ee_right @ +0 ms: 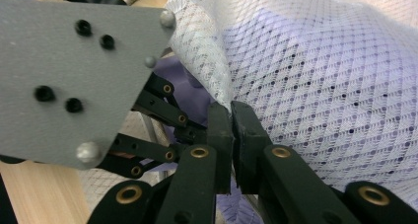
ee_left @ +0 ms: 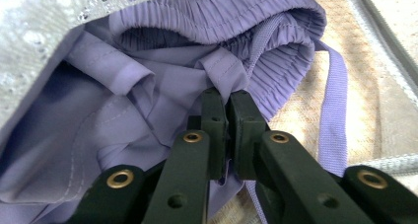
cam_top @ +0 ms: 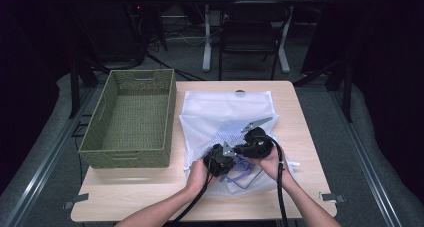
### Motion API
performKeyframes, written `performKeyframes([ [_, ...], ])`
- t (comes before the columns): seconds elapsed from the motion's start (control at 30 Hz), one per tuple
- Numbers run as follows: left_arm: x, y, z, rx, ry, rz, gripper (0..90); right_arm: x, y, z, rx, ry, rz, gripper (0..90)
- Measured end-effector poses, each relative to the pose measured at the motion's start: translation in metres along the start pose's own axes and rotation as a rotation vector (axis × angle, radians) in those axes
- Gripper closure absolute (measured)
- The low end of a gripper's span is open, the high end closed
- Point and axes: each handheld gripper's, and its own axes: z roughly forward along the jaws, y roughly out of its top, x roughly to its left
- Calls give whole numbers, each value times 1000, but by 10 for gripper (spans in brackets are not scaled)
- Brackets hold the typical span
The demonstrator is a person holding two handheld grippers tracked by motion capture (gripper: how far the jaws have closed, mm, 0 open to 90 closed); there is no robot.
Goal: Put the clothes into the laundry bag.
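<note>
— What is going on over at the bench [cam_top: 150, 197]?

— The person is working with a claw in each hand near the front edge. A white mesh laundry bag [cam_top: 220, 114] is lying across the middle of the bench, and a purple garment [ee_left: 148, 95] is sitting partly inside its near end.

— What is the left claw [ee_left: 227, 93] doing?

— Its jaws are pressing together on a stitched fold of the purple garment, just below the gathered elastic waistband [ee_left: 222, 12]. A purple drawstring [ee_left: 335, 105] is trailing off beside it over the mesh.

— And the right claw [ee_right: 230, 108]?

— That one is pinching the edge of the mesh laundry bag, jaws closed tight on the netting, and the mesh is lifting up over the purple cloth underneath. The left claw's grey plate [ee_right: 74, 71] is sitting right beside it, so the two are working very close together.

— Anything else on the bench?

— A green woven basket [cam_top: 100, 132] is standing on the left side, just beside the bag.
</note>
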Motion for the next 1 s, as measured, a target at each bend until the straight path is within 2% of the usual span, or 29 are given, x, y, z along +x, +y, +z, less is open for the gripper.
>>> performKeyframes([
  [0.03,0,1,0,0,15,13,871,0,0,-1,-2,2,-4,879],
  [0.1,0,1,1,-4,25,10,873,0,0,-1,-4,-1,-2,879],
  [0.17,6,4,0,-23,74,3,874,0,1,-5,-20,7,5,879],
  [0.2,6,4,0,-23,74,3,874,1,2,-6,-25,13,6,880],
  [0.23,15,5,-2,-37,98,-33,874,1,3,-7,-31,17,11,880],
  [0.33,23,4,-3,-43,121,-59,873,2,4,-9,-37,18,8,880],
  [0.4,24,2,-1,-33,106,-72,864,1,3,-8,-32,20,11,880],
  [0.47,21,2,0,-28,88,-67,831,-1,3,-6,-24,18,14,879],
  [0.5,21,2,0,-28,88,-67,792,-1,3,-6,-24,18,14,879],
  [0.57,16,4,-5,-26,53,-51,714,-4,0,-5,-16,14,20,879],
  [0.6,16,4,-5,-26,53,-51,661,-4,0,-5,-16,14,20,879],
  [0.63,11,6,-11,-23,29,-41,618,-5,0,-7,-21,10,26,879],
  [0.7,9,7,-14,-23,16,-34,548,-5,0,-8,-27,11,22,879],
  [0.77,1,10,-19,-27,-31,-16,529,-5,0,-8,-26,13,26,879],
  [0.83,-2,11,-18,-29,-46,-15,494,-6,0,-8,-24,13,25,880],
  [0.9,-8,12,-9,-14,-73,-18,493,-6,0,-7,-24,11,26,879],
  [0.97,-10,12,-4,-3,-81,-20,491,-6,0,-7,-22,10,26,879],
  [1.0,-14,12,4,17,-55,-3,489,-5,0,-7,-21,10,26,879],
])
